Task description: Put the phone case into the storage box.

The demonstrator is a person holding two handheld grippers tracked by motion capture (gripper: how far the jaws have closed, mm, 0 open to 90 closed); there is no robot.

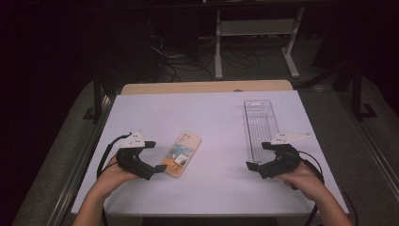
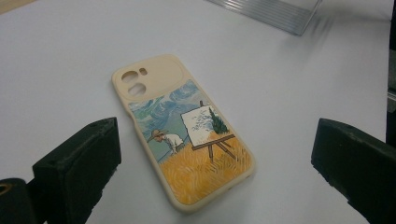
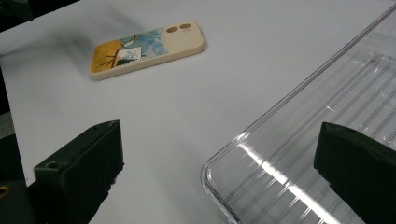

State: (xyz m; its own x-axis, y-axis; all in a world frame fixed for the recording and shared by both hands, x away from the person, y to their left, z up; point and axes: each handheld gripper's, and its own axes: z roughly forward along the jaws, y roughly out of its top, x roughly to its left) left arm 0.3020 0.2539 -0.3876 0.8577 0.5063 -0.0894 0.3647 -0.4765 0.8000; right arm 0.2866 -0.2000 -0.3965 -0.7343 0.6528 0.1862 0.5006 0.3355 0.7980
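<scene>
here, a cream phone case (image 1: 182,154) printed with a painter, an easel and a yellow field lies flat, picture side up, on the white table (image 1: 207,113), left of centre, its camera cut-out at the far end. the left gripper (image 1: 158,156) sits just left of the case's near end, pointing right at it, jaws spread wide on either side of the case and holding nothing. the left hand (image 1: 109,174) grips it from behind, forearm rising from the lower edge. a clear ribbed plastic tray (image 1: 260,123), long and narrow, lies at the right. the right gripper (image 1: 256,155) hovers at the tray's near end, pointing left, jaws wide apart and empty; the right hand (image 1: 301,178) holds it.
</scene>
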